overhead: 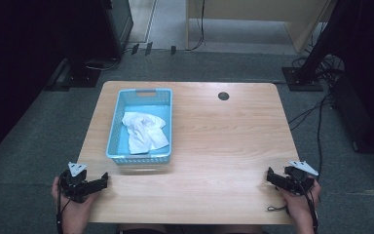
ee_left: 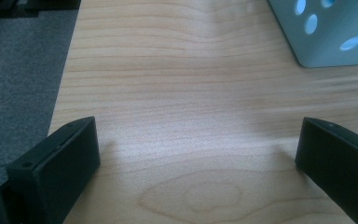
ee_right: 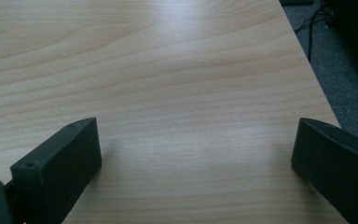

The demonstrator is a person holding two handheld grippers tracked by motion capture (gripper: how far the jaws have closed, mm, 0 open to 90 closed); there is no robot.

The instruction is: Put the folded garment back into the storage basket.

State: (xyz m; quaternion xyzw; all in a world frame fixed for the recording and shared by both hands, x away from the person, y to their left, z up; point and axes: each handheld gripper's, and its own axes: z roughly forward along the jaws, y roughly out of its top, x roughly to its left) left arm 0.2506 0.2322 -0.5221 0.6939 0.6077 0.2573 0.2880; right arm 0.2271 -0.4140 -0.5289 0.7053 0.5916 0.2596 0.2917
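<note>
Left gripper [overhead: 101,181] parked at the near left corner of the table [overhead: 224,146], jaws spread wide, nothing between them. Bare wood between the jaws in the left gripper view [ee_left: 198,154], with a corner of the basket [ee_left: 331,37] ahead and to one side. Released and aimed toward the basket, so probably staged as the nearer tool for a reach into it.

Right gripper [overhead: 271,176] parked at the near right corner, jaws likewise spread wide and empty. Plain tabletop between them in the right gripper view [ee_right: 196,154], table edge and floor cables off to the side. Well apart from the basket; probably held clear to leave the middle of the table free.

Cloth [overhead: 143,130] crumpled inside the blue basket [overhead: 113,136], toward its near half, bare basket floor visible beyond it. Basket set lengthwise on the left half of the table, near end close to the left gripper, far end toward the back edge. Perforated walls high enough to call for entry from above, not from the side.

Right half of the table bare except for a dark round hole [overhead: 223,96] near the back edge. Likely judgement: resting pose, no contact yet with cloth or basket, work not begun.
</note>
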